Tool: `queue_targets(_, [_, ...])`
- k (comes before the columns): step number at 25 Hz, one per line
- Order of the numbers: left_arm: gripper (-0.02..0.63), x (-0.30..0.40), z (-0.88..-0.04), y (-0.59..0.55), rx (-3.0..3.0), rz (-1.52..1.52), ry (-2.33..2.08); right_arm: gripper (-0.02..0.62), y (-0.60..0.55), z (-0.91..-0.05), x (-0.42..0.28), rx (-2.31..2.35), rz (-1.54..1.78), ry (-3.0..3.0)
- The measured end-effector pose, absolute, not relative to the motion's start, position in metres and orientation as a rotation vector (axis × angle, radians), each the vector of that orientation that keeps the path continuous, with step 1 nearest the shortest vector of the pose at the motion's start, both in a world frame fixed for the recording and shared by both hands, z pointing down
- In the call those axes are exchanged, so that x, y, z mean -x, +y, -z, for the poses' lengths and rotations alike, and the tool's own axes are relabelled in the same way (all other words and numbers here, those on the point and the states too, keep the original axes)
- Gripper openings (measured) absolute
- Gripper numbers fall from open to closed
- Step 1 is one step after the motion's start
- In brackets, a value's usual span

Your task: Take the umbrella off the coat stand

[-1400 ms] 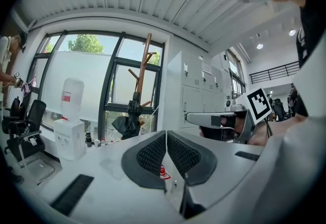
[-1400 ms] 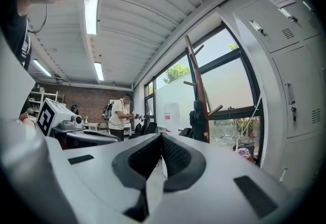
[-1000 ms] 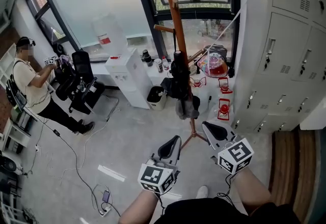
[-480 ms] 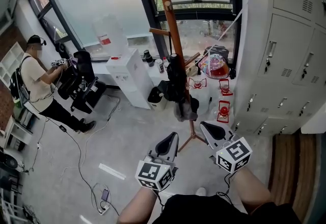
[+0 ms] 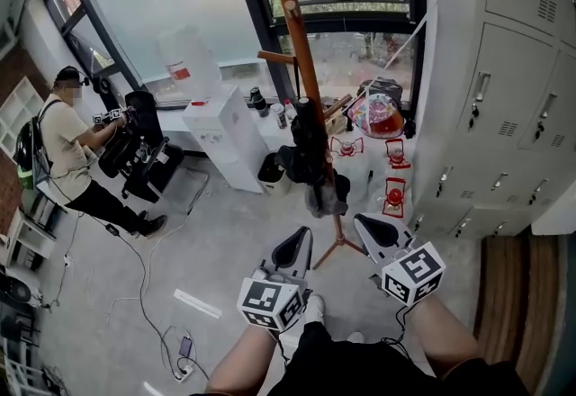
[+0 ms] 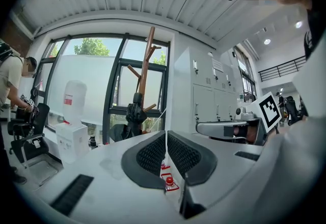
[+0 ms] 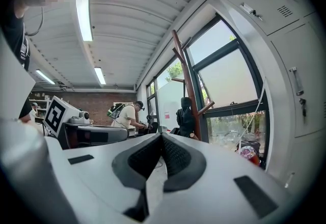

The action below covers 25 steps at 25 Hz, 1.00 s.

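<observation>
Reddish-brown wood made up the coat stand [image 5: 301,70], which rose straight ahead of both pairs of jaws. The black umbrella [image 5: 310,156], folded up, hung against its pole beyond the fingertips and well apart from them. The left gripper [image 5: 293,248] was held level with its ribbed black pads pressed together and nothing between them. In the left gripper view the umbrella stood a little to the left of the line those jaws pointed along. The right gripper [image 5: 376,230], just beside the left one, was likewise level, its jaws closed on each other and empty. From its own view the umbrella sat a little to the right of the closed tips. Farther off to the left of the left jaws stood a white water dispenser [image 5: 220,133] under the window. A person [image 5: 63,151] with a backpack was bent over some equipment past that. Grey lockers [image 5: 504,115] ran along the wall to the right of the right jaws. Small red lanterns [image 5: 394,192] sat on the floor between the lockers and the foot of the stand.
</observation>
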<state>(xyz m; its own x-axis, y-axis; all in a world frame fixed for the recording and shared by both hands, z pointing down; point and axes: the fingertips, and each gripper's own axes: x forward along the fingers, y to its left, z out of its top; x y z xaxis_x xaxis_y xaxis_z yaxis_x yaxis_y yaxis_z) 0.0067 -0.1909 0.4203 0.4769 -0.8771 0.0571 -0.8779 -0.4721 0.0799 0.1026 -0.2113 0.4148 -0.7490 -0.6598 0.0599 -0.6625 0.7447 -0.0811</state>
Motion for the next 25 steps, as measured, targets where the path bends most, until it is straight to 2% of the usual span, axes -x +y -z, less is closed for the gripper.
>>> queue_targets(18, [0.026,0.03,-0.425,-0.29,-2.67,-0.043,-1.496,0.054,-0.284,-0.421,-0.067,-1.2,-0.161,-2.854])
queue_targets(25, [0.171,0.032,-0.435,-0.325,-2.693,-0.081,-1.437,0.054,-0.303,-0.427,-0.069,-1.269,-0.185,-2.811])
